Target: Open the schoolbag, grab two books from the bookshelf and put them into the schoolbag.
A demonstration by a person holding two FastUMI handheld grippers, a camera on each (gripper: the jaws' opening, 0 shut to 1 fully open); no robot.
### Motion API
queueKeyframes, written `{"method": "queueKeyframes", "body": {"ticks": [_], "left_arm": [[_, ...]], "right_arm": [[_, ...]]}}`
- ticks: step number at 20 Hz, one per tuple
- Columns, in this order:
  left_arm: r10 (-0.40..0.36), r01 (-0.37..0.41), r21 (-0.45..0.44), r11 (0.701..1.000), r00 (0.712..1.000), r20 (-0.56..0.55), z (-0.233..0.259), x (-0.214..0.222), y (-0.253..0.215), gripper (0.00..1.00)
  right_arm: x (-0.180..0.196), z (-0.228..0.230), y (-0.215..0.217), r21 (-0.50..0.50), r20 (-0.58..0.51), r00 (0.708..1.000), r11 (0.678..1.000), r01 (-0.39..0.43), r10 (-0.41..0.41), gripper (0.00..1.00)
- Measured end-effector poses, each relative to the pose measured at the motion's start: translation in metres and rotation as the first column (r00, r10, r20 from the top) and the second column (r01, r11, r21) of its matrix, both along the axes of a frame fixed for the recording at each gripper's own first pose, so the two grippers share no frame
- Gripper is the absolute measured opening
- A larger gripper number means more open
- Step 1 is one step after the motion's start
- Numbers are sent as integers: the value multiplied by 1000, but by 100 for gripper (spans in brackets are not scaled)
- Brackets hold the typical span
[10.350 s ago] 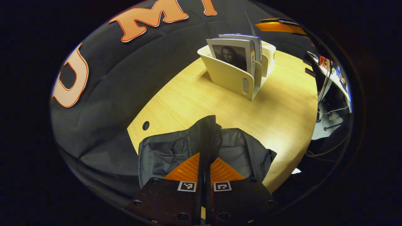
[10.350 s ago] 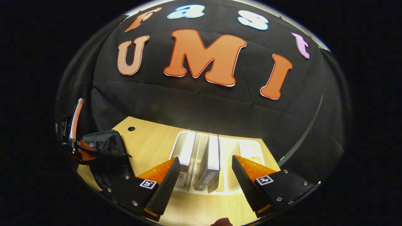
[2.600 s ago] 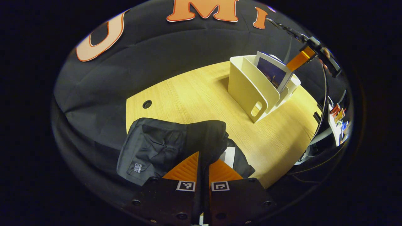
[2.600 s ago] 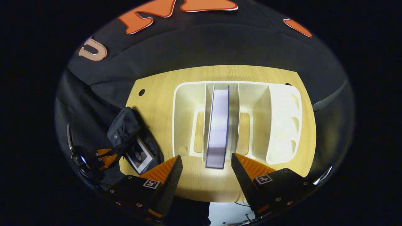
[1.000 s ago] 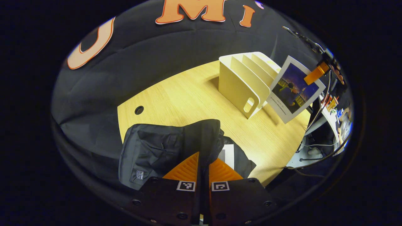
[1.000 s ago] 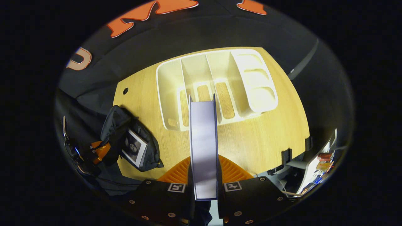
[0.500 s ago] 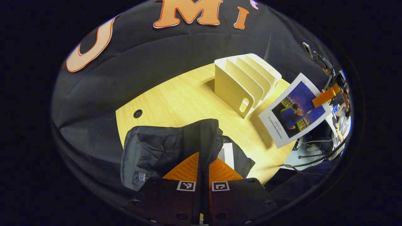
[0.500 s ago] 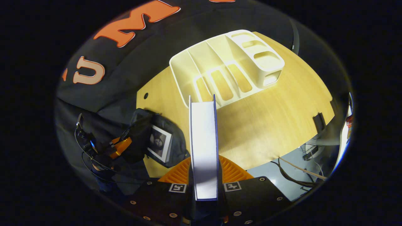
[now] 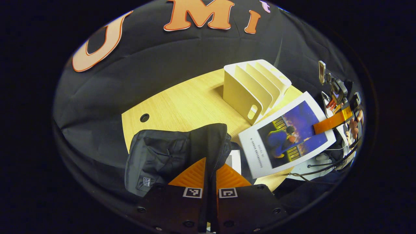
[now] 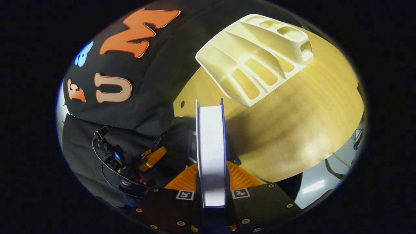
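Black fabric of the schoolbag (image 9: 169,152) is pinched between the 2 orange fingers of the left tool (image 9: 210,174), which are pressed together on the edge of the bag's opening. My reading is that this grip lifts the flap so the mouth stays wide and a book can slide in without catching. The bag rests on the near corner of the wooden table (image 9: 188,104), and a pale sliver of a first book (image 9: 234,159) peeks from the opening just beside the tool, so 1 book appears to be inside.

The right tool (image 10: 211,182) is clamped on the second book (image 10: 210,146), 1 finger on each cover, with the page edge facing its camera. In the left gripper view this same book (image 9: 286,135) hangs tilted in the air, its picture cover turned outward, near the bag's mouth and above the table edge; the orange finger (image 9: 331,122) of the holding tool crosses its far side. Holding it by 1 end probably lets the free end enter the bag first.

The cream bookshelf (image 9: 255,86) stands well apart on the table, and its slots (image 10: 256,70) look bare from above, with table wood visible through the cut-outs in its floor.
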State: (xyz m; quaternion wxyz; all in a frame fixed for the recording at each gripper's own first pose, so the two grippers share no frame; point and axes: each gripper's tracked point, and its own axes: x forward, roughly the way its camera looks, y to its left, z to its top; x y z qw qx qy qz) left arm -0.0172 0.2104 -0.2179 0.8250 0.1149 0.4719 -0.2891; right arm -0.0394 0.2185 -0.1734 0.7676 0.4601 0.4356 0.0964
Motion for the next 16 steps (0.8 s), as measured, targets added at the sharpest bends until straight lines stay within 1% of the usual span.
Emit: {"method": "queueKeyframes", "body": {"ticks": [2,3,7,10,12,14,16], "left_arm": [[7,-7,-3,1000,1000,-1,1,1,0,5],[10,-10,-5,1000,1000,-1,1,2,0,5],[24,-24,-5,1000,1000,-4,-1,3,-1,4],[23,-23,1,1000,1000,-8,-1,0,-3,5],[34,-34,2,999,999,-10,-2,0,-6,5],[45,-45,-6,999,999,-10,-1,-1,-10,5],[54,-54,-17,998,999,-5,1,-4,-14,5]], "right_arm": [[10,-3,20,42,27,1000,999,2,-3,27],[11,-6,29,58,29,999,998,-17,15,27],[19,-17,61,67,29,998,996,-64,62,27],[30,-20,83,88,43,996,993,-80,76,27],[32,-24,100,103,55,993,989,-108,103,27],[42,-29,114,134,56,995,987,-91,84,27],[61,-35,131,174,62,998,984,-35,25,27]]}}
